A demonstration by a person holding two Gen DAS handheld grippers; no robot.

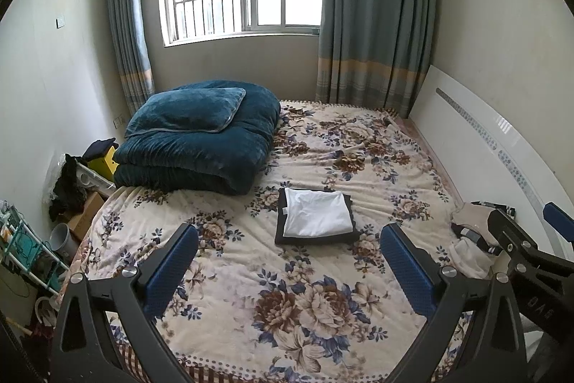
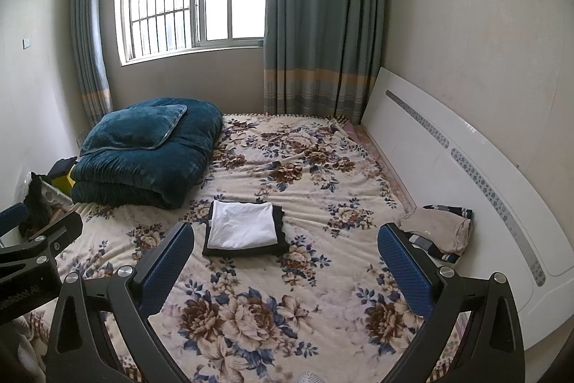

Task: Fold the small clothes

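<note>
A folded white garment (image 1: pixel 315 212) lies on a folded black garment (image 1: pixel 281 232) in the middle of the floral bed; both show in the right wrist view too, white (image 2: pixel 244 221) on black (image 2: pixel 247 250). A small pile of unfolded clothes (image 2: pixel 439 228), beige on top, lies at the bed's right edge by the headboard; it also shows in the left wrist view (image 1: pixel 470 225). My left gripper (image 1: pixel 288 266) is open and empty, above the bed in front of the stack. My right gripper (image 2: pixel 287 262) is open and empty, between the stack and the pile.
A folded teal quilt with a pillow (image 1: pixel 201 139) sits at the bed's far left. A white headboard (image 2: pixel 466 167) runs along the right. Boxes, a rack and clutter (image 1: pixel 64 203) stand on the floor at the left. Window and curtains (image 1: pixel 373 24) are at the back.
</note>
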